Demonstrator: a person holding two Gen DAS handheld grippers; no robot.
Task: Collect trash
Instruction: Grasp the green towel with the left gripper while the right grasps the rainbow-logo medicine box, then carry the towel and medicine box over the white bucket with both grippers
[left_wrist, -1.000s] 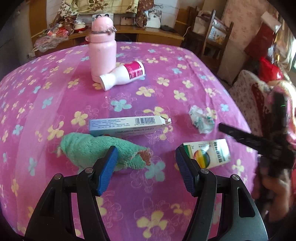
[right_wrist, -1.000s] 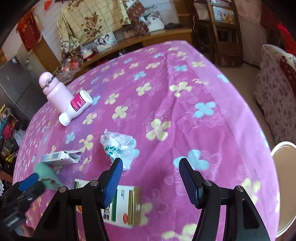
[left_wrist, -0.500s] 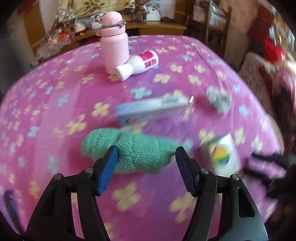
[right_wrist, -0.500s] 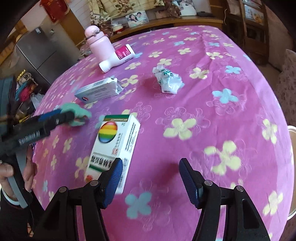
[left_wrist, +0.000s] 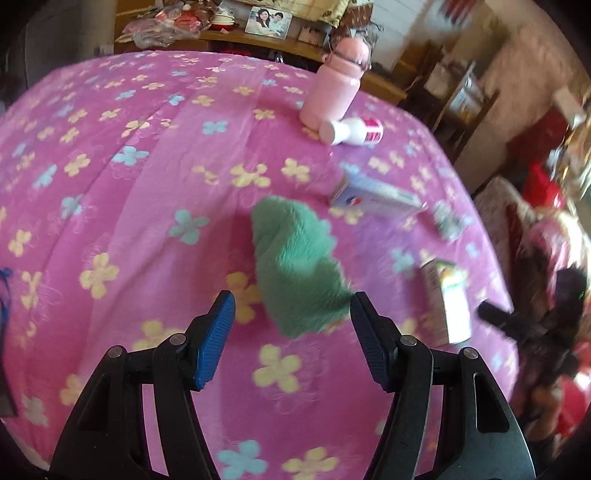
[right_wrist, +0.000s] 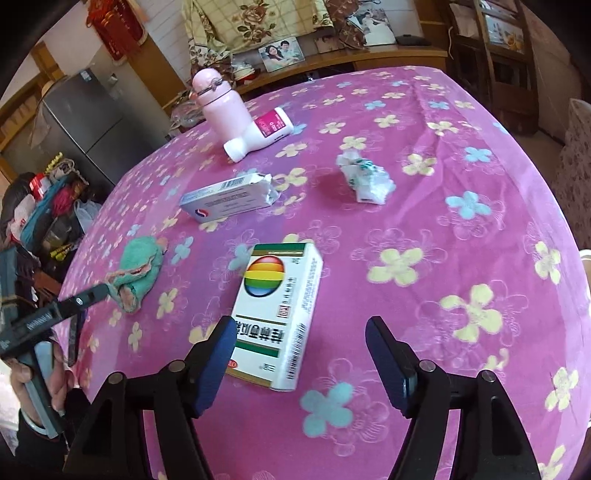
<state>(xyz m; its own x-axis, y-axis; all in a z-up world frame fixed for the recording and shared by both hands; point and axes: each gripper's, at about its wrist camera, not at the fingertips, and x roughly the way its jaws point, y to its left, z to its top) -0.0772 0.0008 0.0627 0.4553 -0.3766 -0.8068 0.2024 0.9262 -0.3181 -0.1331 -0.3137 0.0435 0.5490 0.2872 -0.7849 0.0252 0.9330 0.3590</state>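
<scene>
While the left gripper is held open and empty over the pink flowered tablecloth, the near end of a green cloth is seen just ahead of its jaws, long axis running away from the camera, with a blue carton lying beyond it. From the right wrist, the right gripper, whose jaws have just been opening, is seen spread with nothing gripped, the near end of a white rainbow-printed box lying between them, its long axis pointing away toward the blue carton, a crumpled wrapper and a toppled white bottle leaning on an upright pink flask.
</scene>
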